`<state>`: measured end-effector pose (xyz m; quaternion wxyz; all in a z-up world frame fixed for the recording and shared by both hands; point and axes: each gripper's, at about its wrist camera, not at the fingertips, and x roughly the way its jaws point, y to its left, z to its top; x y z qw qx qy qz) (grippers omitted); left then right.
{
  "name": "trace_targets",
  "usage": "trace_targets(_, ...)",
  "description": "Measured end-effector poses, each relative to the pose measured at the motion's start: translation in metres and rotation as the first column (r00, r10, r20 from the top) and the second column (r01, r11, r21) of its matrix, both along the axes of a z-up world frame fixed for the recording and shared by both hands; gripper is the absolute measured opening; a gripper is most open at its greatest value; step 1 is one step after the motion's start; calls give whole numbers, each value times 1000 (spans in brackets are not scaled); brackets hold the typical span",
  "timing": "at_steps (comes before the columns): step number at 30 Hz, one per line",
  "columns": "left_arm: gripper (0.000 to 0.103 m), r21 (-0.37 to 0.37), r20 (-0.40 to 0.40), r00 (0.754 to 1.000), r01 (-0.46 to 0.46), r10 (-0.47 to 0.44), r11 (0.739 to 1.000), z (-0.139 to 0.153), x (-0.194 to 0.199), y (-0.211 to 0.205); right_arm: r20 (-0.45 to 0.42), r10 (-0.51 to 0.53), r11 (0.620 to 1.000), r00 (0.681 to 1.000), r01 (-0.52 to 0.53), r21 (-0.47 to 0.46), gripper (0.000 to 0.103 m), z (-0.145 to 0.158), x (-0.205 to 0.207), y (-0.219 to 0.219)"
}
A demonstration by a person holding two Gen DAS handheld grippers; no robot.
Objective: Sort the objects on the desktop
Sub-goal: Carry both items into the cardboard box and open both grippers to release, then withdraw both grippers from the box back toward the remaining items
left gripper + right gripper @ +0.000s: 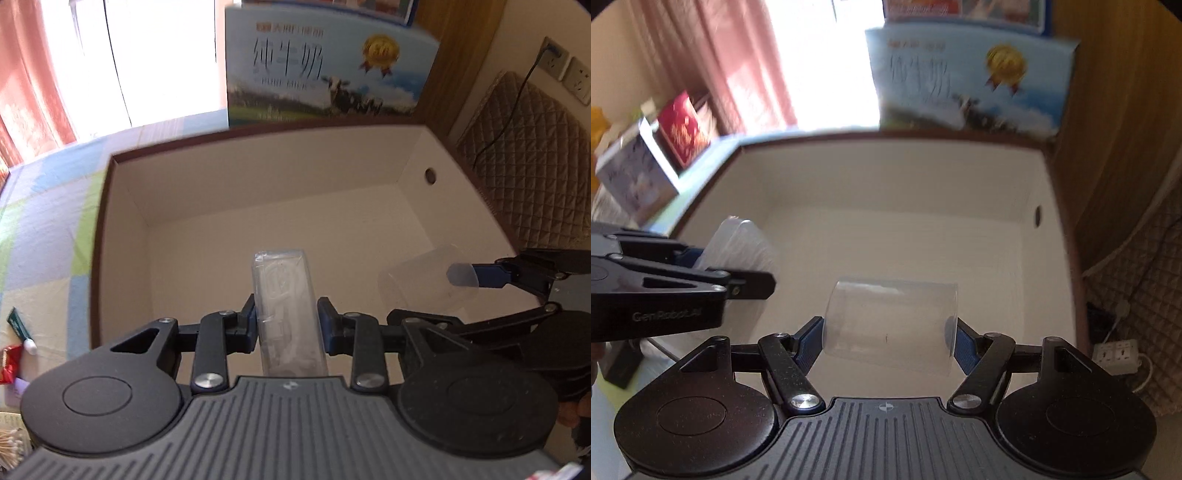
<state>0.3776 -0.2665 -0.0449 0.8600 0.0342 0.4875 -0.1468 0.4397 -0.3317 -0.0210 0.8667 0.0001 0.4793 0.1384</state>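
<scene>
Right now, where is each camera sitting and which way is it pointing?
Left wrist: sits on the left claw, looking forward and down into the open white box; its claw grips a clear plastic packet, and the right claw enters from the right.
Right wrist: sits on the right claw, facing the same box; it grips a clear cup sideways, with the left claw at left.
Shared: the box, the milk carton behind it, both claws and both held items.
</scene>
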Motion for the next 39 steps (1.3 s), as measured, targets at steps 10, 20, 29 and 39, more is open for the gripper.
trace_targets(10,28,91,-119,993,36,-25,995,-38,28,-15,-209,94,992,973,-109,-61,51,-36,34,4)
trace_targets(20,46,100,-126,992,42,-29,994,-36,31,-8,-157,72,992,985,-86,-89,90,-31,21,-11)
trace_targets(29,68,108,-68,997,51,-43,993,-13,12,1,-122,70,997,990,-74,-31,96,-7,3,-23)
trace_targets(39,78,114,28,999,17,-20,993,22,-12,10,-3,53,999,999,-53,-2,100,24,-10,-1)
